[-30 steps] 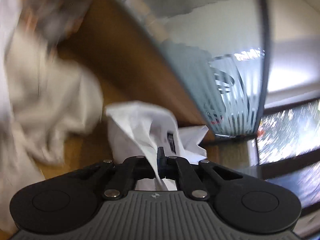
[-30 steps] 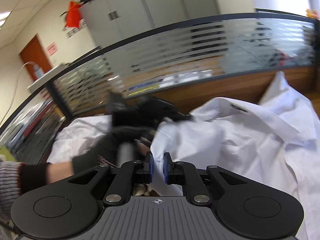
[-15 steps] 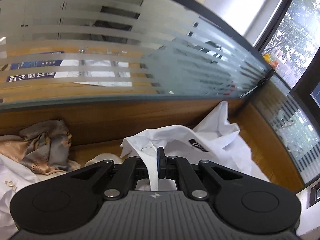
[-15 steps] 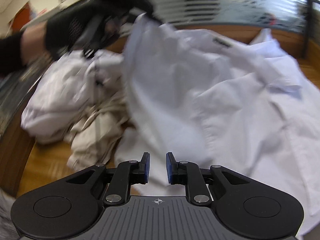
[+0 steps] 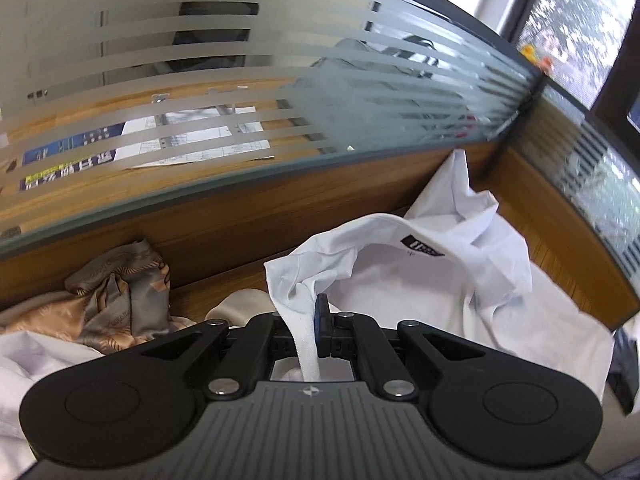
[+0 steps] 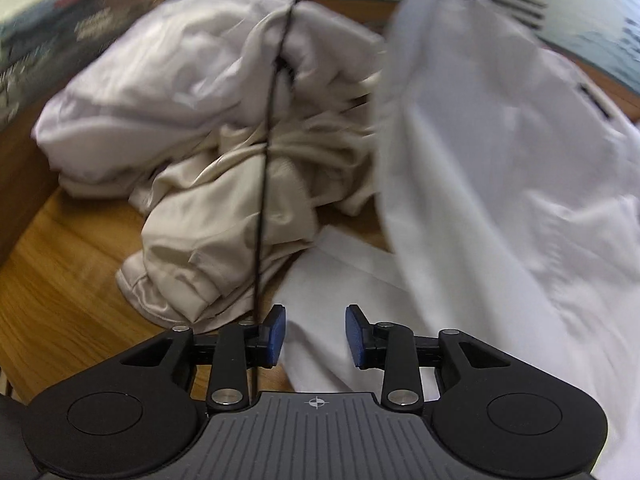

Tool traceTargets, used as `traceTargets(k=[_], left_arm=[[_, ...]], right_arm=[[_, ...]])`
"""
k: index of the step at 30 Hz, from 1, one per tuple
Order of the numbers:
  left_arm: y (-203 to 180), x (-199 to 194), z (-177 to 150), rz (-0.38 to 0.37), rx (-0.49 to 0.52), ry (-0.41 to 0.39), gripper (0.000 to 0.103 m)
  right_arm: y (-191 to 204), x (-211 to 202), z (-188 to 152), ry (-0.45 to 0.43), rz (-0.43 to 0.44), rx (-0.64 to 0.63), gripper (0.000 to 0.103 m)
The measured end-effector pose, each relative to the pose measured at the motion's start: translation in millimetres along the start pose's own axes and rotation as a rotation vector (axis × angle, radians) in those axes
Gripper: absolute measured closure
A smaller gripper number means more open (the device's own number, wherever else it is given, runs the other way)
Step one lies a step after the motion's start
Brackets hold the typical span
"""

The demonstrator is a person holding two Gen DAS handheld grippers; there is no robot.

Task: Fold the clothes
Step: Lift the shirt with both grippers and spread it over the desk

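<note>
1. Here the left gripper (image 5: 312,320) is clamped on a fold of the white shirt (image 5: 420,292), which drapes over the wooden desk (image 5: 224,292).
2. The right gripper (image 6: 315,336) has jaws opening above the shirt's hem, pads clear of cloth.
3. A cream garment (image 6: 224,216) lies heaped on the left.

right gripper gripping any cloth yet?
No: the right gripper has its jaws apart and opening, with the white shirt lying below them, unpinched.
</note>
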State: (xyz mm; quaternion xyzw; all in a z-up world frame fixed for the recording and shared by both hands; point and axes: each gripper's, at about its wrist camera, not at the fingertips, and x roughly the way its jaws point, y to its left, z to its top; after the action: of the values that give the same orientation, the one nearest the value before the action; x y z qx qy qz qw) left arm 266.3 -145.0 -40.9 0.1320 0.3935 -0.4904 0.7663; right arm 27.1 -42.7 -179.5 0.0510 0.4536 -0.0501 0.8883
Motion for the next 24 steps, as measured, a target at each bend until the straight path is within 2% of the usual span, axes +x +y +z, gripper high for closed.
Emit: traceTargets(k=[3, 7, 8, 9, 10, 12, 15, 20, 24], left_arm=[[-0.6, -0.1, -1.1, 0.002, 0.007, -0.009, 0.102], [2.1, 0.8, -1.9, 0.005, -0.006, -0.018, 0.102], [3.0, 0.6, -1.9, 0.007, -0.013, -0.021, 0.102], [3.9, 0.1, -1.8, 0.013, -0.019, -0.027, 0.102], [5.0, -0.4, -1.7, 0.016, -0.026, -0.034, 0.102], [7.9, -0.9, -1.3, 0.015, -0.039, -0.043, 0.102], [12.5, -0.8, -0.1, 0.023, -0.053, -0.05, 0.102], [20.3, -2.0, 3.5, 0.052, -0.085, -0.065, 0.102], [23.0, -8.9, 14.9, 0.078, -0.103, -0.091, 0.102]], right_arm=[[13.4, 16.1, 4.3, 0.032, -0.021, -0.071, 0.061], [13.2, 24.4, 6.6, 0.062, -0.041, -0.054, 0.062], [11.7, 23.9, 7.3, 0.072, -0.045, -0.036, 0.068], [11.1, 22.9, 7.2, 0.076, -0.047, -0.033, 0.089], [10.7, 21.8, 7.1, 0.081, -0.05, -0.032, 0.101], [9.9, 16.8, 6.7, 0.082, -0.054, -0.024, 0.1], [-0.2, -15.0, 4.8, 0.026, -0.016, 0.066, 0.1], [-20.8, -91.1, 2.8, -0.106, 0.028, 0.233, 0.1], [-38.5, -165.4, -2.9, -0.225, -0.065, 0.308, 0.101]])
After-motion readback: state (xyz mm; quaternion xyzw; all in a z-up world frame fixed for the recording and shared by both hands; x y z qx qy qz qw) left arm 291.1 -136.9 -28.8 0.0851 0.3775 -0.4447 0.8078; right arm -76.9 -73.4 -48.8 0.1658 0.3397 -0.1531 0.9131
